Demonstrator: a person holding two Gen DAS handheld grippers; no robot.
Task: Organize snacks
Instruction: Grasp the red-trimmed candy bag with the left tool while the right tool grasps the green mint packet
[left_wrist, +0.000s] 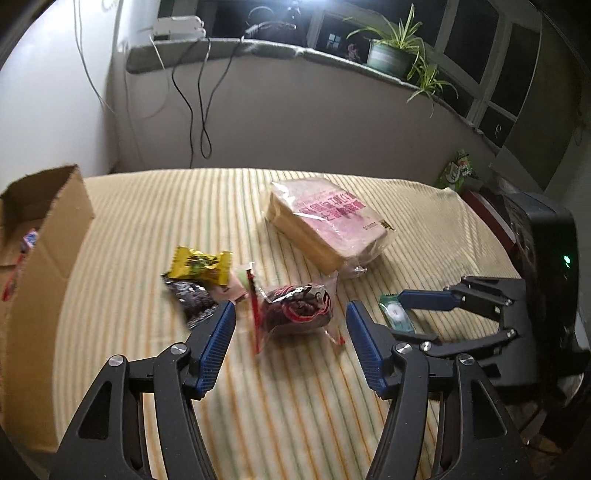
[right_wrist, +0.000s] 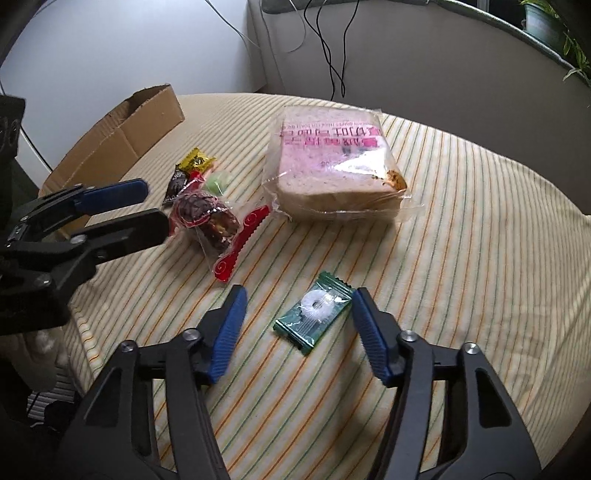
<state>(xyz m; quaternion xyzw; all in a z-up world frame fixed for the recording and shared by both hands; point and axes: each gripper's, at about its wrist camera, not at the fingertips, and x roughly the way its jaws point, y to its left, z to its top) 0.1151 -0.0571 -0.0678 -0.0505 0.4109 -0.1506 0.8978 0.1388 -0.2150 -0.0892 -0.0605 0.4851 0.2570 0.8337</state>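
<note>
Far left there's an open brown cardboard box (left_wrist: 44, 236) sitting at the edge of the yellow-and-white striped tablecloth (left_wrist: 295, 406), with a couple of red-and-white wrappers just visible inside it.

Moving right, a little huddle of snacks: a yellow wrapped candy (left_wrist: 199, 264) resting against a black-and-silver foil packet (left_wrist: 192, 299), with something small and pale pink-green tucked just beside them, too blurry to name.

Next, the clear plastic packet with red trim holding dark brown pieces (left_wrist: 295, 306). The left gripper (left_wrist: 291, 332) hovers right over it, blue-padded fingers spread wide on either side of the packet, not pressing on it as far as I can see.

Behind that, toward the middle-right, a clear bag of sliced white bread with pink printing (left_wrist: 328, 221) lies flat, well apart from the small stuff.

Then the green wrapped ring-shaped mint (right_wrist: 314, 314), lying on the cloth on its own. The right gripper (right_wrist: 299, 314) straddles it with fingers moderately open; one blue pad sits just beside the wrapper's corner, the other is clear of it, so nothing's gripped.

Far back right on the grey window ledge (left_wrist: 332, 59) is a potted spider plant (left_wrist: 395, 51).
</note>
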